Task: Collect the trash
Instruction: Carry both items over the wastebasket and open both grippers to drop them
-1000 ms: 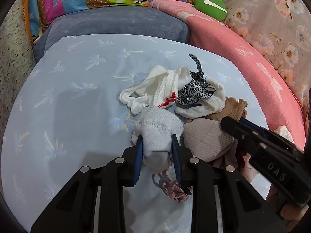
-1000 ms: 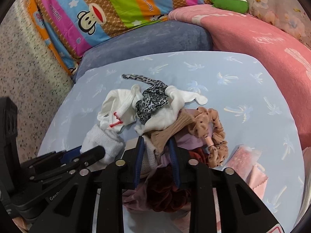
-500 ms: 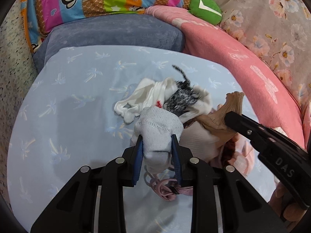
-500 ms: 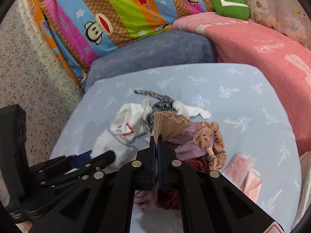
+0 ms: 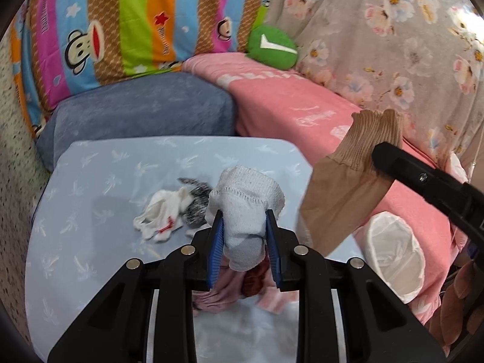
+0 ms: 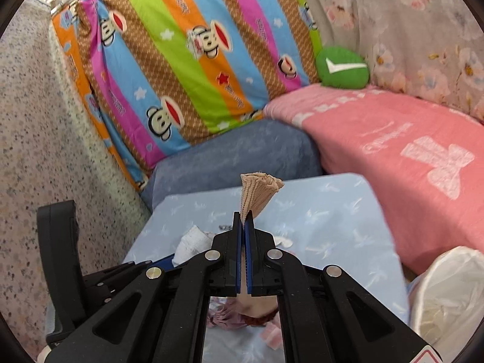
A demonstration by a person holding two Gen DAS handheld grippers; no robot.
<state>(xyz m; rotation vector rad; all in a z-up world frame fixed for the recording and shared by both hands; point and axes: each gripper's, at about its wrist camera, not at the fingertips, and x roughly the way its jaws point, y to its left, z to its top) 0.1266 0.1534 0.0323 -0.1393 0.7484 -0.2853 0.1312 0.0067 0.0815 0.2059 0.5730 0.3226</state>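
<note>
My left gripper [image 5: 244, 220] is shut on a white-grey sock [image 5: 246, 202] and holds it high above the light blue bed sheet [image 5: 90, 242]. My right gripper [image 6: 244, 216] is shut on a tan sock [image 6: 258, 193], which hangs from it in the left wrist view [image 5: 348, 193]. A white sock with red marks [image 5: 160, 214] and a leopard-print piece [image 5: 196, 199] lie on the sheet. Pink and dark red items [image 5: 236, 287] lie below my left gripper. A white-lined bin [image 5: 393, 260] stands at the right; it also shows in the right wrist view [image 6: 447, 293].
A grey-blue cushion [image 5: 145, 112], a striped monkey-print pillow [image 5: 136, 24], a pink blanket [image 5: 302, 112] and a green plush [image 5: 272, 45] ring the sheet. A speckled wall [image 6: 36, 151] is on the left. A floral cover [image 5: 408, 45] is at the right.
Both grippers have risen well above the sheet with their socks. The right gripper shut on the tan sock and lifted it out of the pile. The white-lined bin has come into view.
</note>
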